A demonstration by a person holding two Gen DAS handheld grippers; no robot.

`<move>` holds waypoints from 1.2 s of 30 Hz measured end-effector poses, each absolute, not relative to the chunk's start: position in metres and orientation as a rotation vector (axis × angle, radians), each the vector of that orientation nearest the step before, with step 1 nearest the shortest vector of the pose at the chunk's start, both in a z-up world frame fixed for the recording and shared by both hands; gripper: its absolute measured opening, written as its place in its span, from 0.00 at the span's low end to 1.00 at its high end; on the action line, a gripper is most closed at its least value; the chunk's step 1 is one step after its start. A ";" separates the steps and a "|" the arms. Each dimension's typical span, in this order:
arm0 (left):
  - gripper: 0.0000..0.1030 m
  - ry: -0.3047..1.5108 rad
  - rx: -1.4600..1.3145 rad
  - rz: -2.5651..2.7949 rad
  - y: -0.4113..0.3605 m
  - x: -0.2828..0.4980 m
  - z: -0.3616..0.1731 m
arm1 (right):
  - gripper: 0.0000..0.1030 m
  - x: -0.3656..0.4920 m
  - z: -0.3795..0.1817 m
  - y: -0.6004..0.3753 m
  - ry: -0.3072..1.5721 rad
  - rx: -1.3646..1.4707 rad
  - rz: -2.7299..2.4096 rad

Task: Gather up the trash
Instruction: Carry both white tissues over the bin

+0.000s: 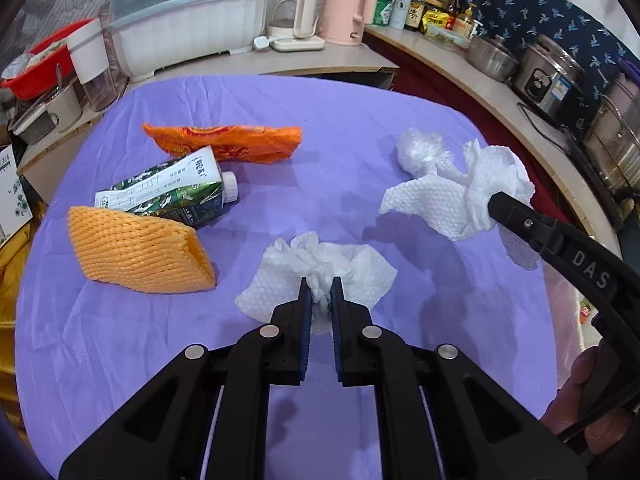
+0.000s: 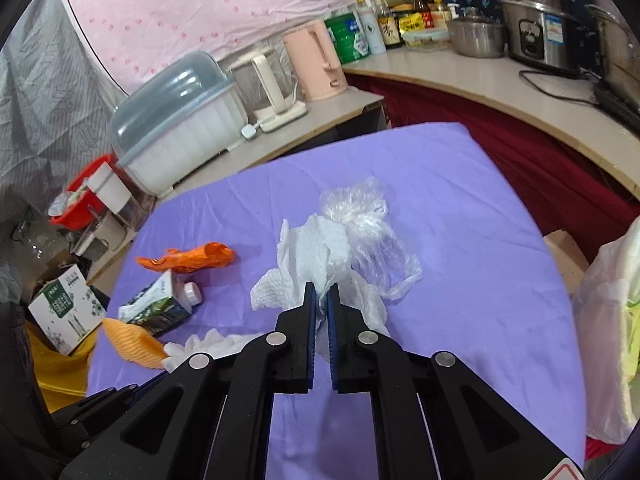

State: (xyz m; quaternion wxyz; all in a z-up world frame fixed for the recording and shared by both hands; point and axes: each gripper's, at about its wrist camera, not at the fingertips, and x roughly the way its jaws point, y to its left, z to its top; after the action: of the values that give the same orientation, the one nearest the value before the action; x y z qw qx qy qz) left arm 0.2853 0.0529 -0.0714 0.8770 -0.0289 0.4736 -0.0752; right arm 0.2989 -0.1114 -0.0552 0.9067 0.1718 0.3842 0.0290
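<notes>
On the purple cloth (image 1: 340, 128) my left gripper (image 1: 320, 286) is shut on a crumpled white paper towel (image 1: 352, 276), pinched between its blue pads. My right gripper (image 2: 321, 290) is shut on a second white paper towel (image 2: 308, 256), lifted off the cloth; from the left wrist view that towel (image 1: 448, 200) hangs from the right gripper's finger (image 1: 520, 216). A clear crumpled plastic bag (image 2: 368, 224) lies just behind it. To the left lie an orange foam net (image 1: 136, 256), a green and white carton (image 1: 168, 192) with a white cap, and an orange wrapper (image 1: 228, 142).
A counter behind holds a covered dish rack (image 1: 188, 20), kettles (image 1: 348, 4), bottles and steel pots (image 1: 556, 72). A red basin (image 1: 36, 68) and a box (image 2: 64, 312) stand at the left. A white plastic bag (image 2: 608, 320) hangs at the right edge.
</notes>
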 end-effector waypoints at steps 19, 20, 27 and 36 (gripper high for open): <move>0.09 0.845 0.051 -0.338 -0.045 0.209 0.002 | 0.06 0.185 0.019 -0.207 0.598 0.401 -0.083; 0.09 0.840 0.059 -0.350 -0.050 0.205 0.003 | 0.06 0.180 0.019 -0.214 0.594 0.406 -0.094; 0.09 0.818 0.120 -0.439 -0.105 0.181 0.011 | 0.06 0.132 0.017 -0.273 0.564 0.450 -0.198; 0.09 0.811 0.210 -0.563 -0.185 0.154 0.007 | 0.06 0.079 0.001 -0.350 0.543 0.513 -0.334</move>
State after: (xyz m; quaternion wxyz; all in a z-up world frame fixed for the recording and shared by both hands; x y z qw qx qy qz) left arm 0.1538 -0.1847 0.0075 0.8753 0.1004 0.3885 -0.2698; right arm 0.0792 -0.3503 0.0015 0.9174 0.2494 0.2640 -0.1625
